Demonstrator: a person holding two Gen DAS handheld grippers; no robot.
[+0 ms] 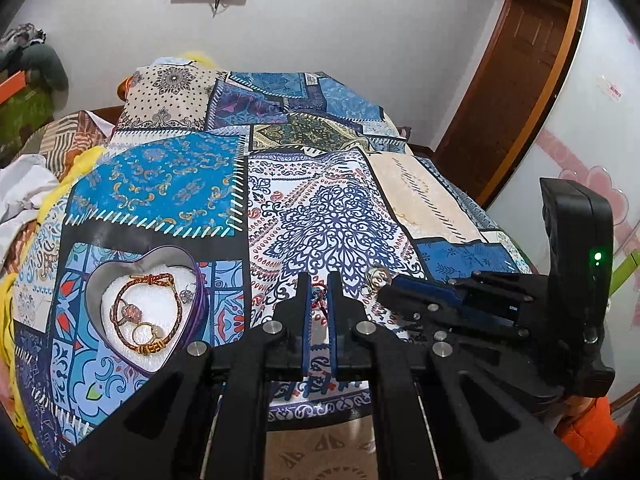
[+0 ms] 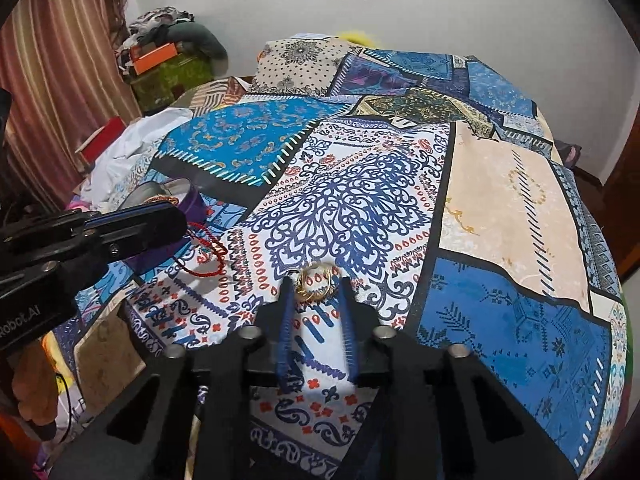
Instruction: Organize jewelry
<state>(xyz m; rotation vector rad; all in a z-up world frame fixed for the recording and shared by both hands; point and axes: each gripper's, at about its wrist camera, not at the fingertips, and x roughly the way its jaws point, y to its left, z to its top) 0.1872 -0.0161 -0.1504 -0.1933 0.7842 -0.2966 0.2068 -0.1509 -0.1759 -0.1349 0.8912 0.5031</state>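
Note:
A heart-shaped purple tin (image 1: pixel 120 276) lies on the patterned bedspread at the left, holding a braided bracelet (image 1: pixel 168 312) and rings on white padding. My left gripper (image 1: pixel 319 284) is nearly shut around a red string bracelet (image 1: pixel 318 300), which also shows in the right wrist view (image 2: pixel 208 258). My right gripper (image 2: pixel 314 284) is open, its fingertips on either side of a cluster of gold rings (image 2: pixel 316 282) lying on the spread; these rings also show in the left wrist view (image 1: pixel 378 278).
The patchwork bedspread (image 2: pixel 480 200) covers the whole bed. Clothes and boxes (image 2: pixel 160 60) pile up at the far left by a striped curtain. A wooden door (image 1: pixel 520 72) stands at the right. The bed's front edge (image 1: pixel 320 420) is just below my grippers.

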